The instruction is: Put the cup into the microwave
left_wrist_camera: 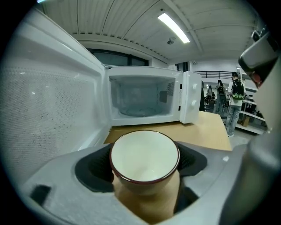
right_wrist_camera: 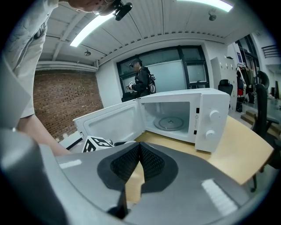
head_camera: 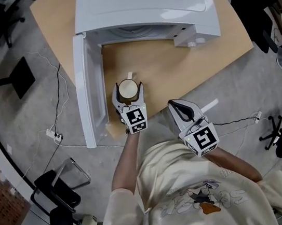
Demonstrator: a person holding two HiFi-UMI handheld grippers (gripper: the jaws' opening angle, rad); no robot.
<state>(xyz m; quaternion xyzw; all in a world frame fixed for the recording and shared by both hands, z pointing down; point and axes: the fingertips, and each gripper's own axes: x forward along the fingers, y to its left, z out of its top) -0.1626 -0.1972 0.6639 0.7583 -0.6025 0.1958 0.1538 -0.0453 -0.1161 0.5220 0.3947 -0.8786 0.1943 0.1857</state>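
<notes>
A cream cup [head_camera: 128, 89] with a dark red rim stands upright on the wooden table [head_camera: 177, 72], just in front of the open white microwave [head_camera: 146, 4]. My left gripper [head_camera: 128, 91] is shut on it, one pad against each side. In the left gripper view the cup [left_wrist_camera: 145, 156] fills the gap between the pads, and the empty microwave cavity [left_wrist_camera: 140, 96] lies straight ahead. The microwave door [head_camera: 85, 86] swings out to the left. My right gripper [head_camera: 182, 109] hangs over the table's near edge, shut and empty; its pads [right_wrist_camera: 149, 160] meet.
The open door [left_wrist_camera: 44, 101] stands as a wall close on the cup's left. The control panel [right_wrist_camera: 210, 123] with two knobs is on the microwave's right. Office chairs [head_camera: 59, 200] and cables [head_camera: 59, 111] lie on the floor to the left. People [left_wrist_camera: 235, 101] stand far behind.
</notes>
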